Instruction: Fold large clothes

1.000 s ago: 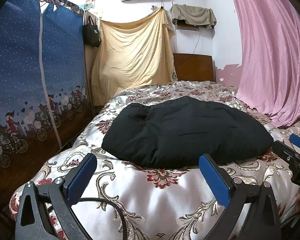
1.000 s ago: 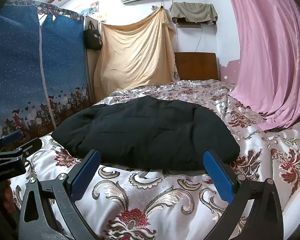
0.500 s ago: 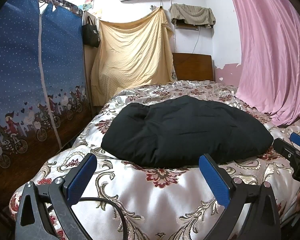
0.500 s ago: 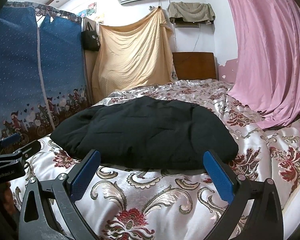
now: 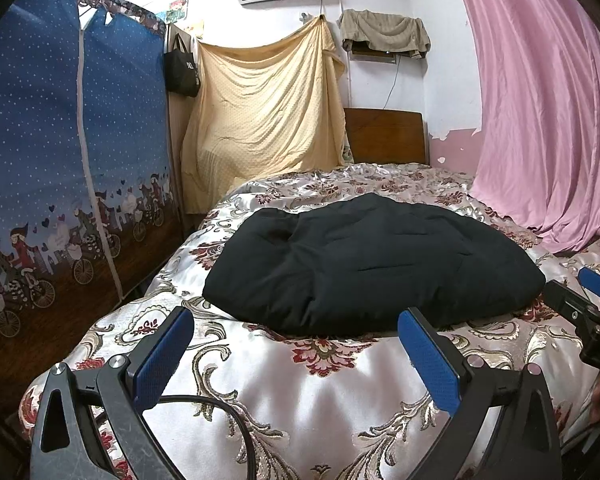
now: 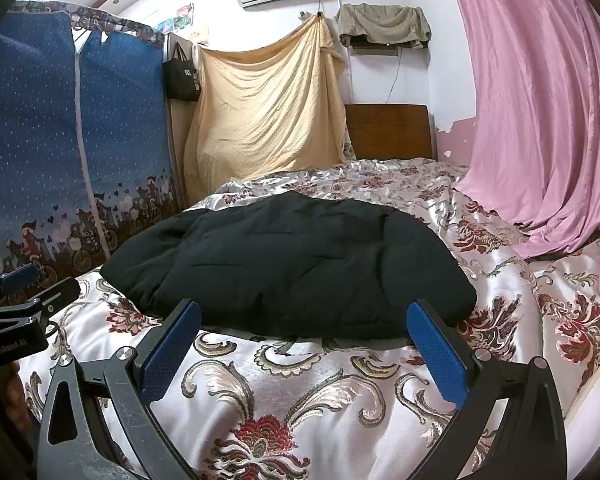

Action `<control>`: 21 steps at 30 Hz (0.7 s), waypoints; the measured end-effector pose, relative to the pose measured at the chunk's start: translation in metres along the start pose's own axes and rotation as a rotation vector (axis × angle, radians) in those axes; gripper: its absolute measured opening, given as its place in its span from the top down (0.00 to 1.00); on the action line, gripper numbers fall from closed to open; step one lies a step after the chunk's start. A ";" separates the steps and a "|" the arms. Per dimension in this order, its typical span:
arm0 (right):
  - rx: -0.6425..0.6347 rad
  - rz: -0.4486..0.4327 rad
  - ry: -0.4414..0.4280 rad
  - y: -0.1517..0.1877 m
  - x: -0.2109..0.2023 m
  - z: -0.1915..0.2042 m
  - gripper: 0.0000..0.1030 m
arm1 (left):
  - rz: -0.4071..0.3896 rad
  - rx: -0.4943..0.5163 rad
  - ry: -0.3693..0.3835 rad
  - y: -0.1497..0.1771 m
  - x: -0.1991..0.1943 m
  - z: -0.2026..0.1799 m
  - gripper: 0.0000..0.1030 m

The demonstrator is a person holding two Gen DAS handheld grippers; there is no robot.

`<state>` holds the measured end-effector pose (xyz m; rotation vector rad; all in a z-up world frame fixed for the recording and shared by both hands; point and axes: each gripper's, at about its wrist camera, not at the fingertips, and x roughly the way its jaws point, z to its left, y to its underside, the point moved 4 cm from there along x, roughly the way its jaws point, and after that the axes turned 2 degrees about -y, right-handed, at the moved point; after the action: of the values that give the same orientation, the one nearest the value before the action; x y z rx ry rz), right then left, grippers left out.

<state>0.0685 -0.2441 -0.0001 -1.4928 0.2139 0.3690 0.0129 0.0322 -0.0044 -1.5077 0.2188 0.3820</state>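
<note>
Both claws, left [image 5: 296, 354] and right [image 6: 304, 348], gape empty just short of the black padded coat [image 5: 374, 264] lying ahead on the bed [image 5: 340, 396]; it looks bulky, soft and slippery, best pinched at its near hem.

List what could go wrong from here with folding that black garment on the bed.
1. The black garment looks thick and puffy; the open left gripper and right gripper may pinch only the top layer, so a fold could slump.
2. The bedspread under it looks glossy; the garment may slide rather than fold, or a pad could snag the bedspread.
3. Its far right edge lies near the pink curtain, which could get dragged along.
</note>
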 end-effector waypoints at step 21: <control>-0.006 -0.001 0.000 0.001 0.000 -0.001 0.02 | -0.001 0.002 -0.001 0.000 -0.001 -0.002 0.00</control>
<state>0.0678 -0.2451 -0.0007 -1.4985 0.2127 0.3693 0.0120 0.0305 -0.0043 -1.5058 0.2177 0.3817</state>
